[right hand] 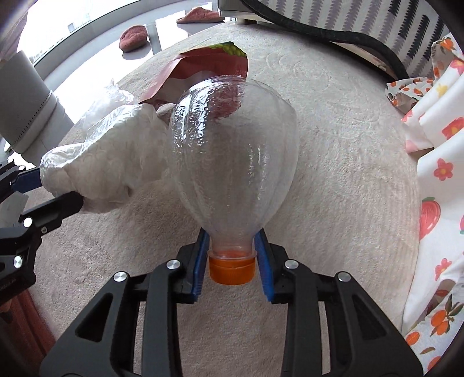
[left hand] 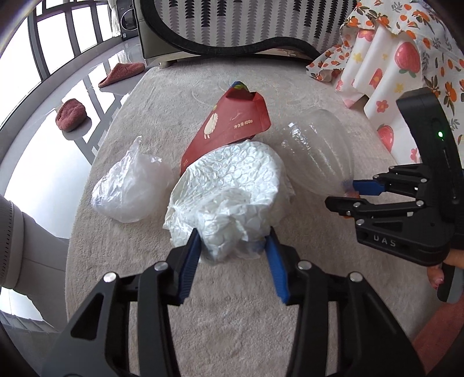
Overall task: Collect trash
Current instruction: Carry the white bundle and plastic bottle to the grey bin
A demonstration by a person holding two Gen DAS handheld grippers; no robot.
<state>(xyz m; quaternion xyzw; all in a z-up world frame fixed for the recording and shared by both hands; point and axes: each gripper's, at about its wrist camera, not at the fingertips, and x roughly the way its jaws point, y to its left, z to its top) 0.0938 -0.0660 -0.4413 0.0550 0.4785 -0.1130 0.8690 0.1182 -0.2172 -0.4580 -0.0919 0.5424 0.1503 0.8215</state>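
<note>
A crumpled sheet of white bubble wrap [left hand: 229, 194] lies on the beige rug; my left gripper [left hand: 233, 243] is shut on its near end. The bubble wrap also shows in the right wrist view [right hand: 110, 168]. A clear plastic bottle [right hand: 235, 156] with an orange cap [right hand: 232, 268] lies on the rug; my right gripper [right hand: 232, 240] is shut on its neck. The bottle [left hand: 319, 153] and right gripper [left hand: 346, 192] show at the right of the left wrist view. A red paper package [left hand: 229, 127] lies behind the bubble wrap. A crumpled clear plastic bag [left hand: 130, 185] lies to its left.
The rug [left hand: 232, 319] ends at a glossy grey floor with two pink slippers [left hand: 71, 114]. A flower-print cloth [left hand: 406, 58] hangs at the right. A striped seat with a dark rim [left hand: 246, 26] stands at the back. A grey cylinder [right hand: 32, 107] stands at left.
</note>
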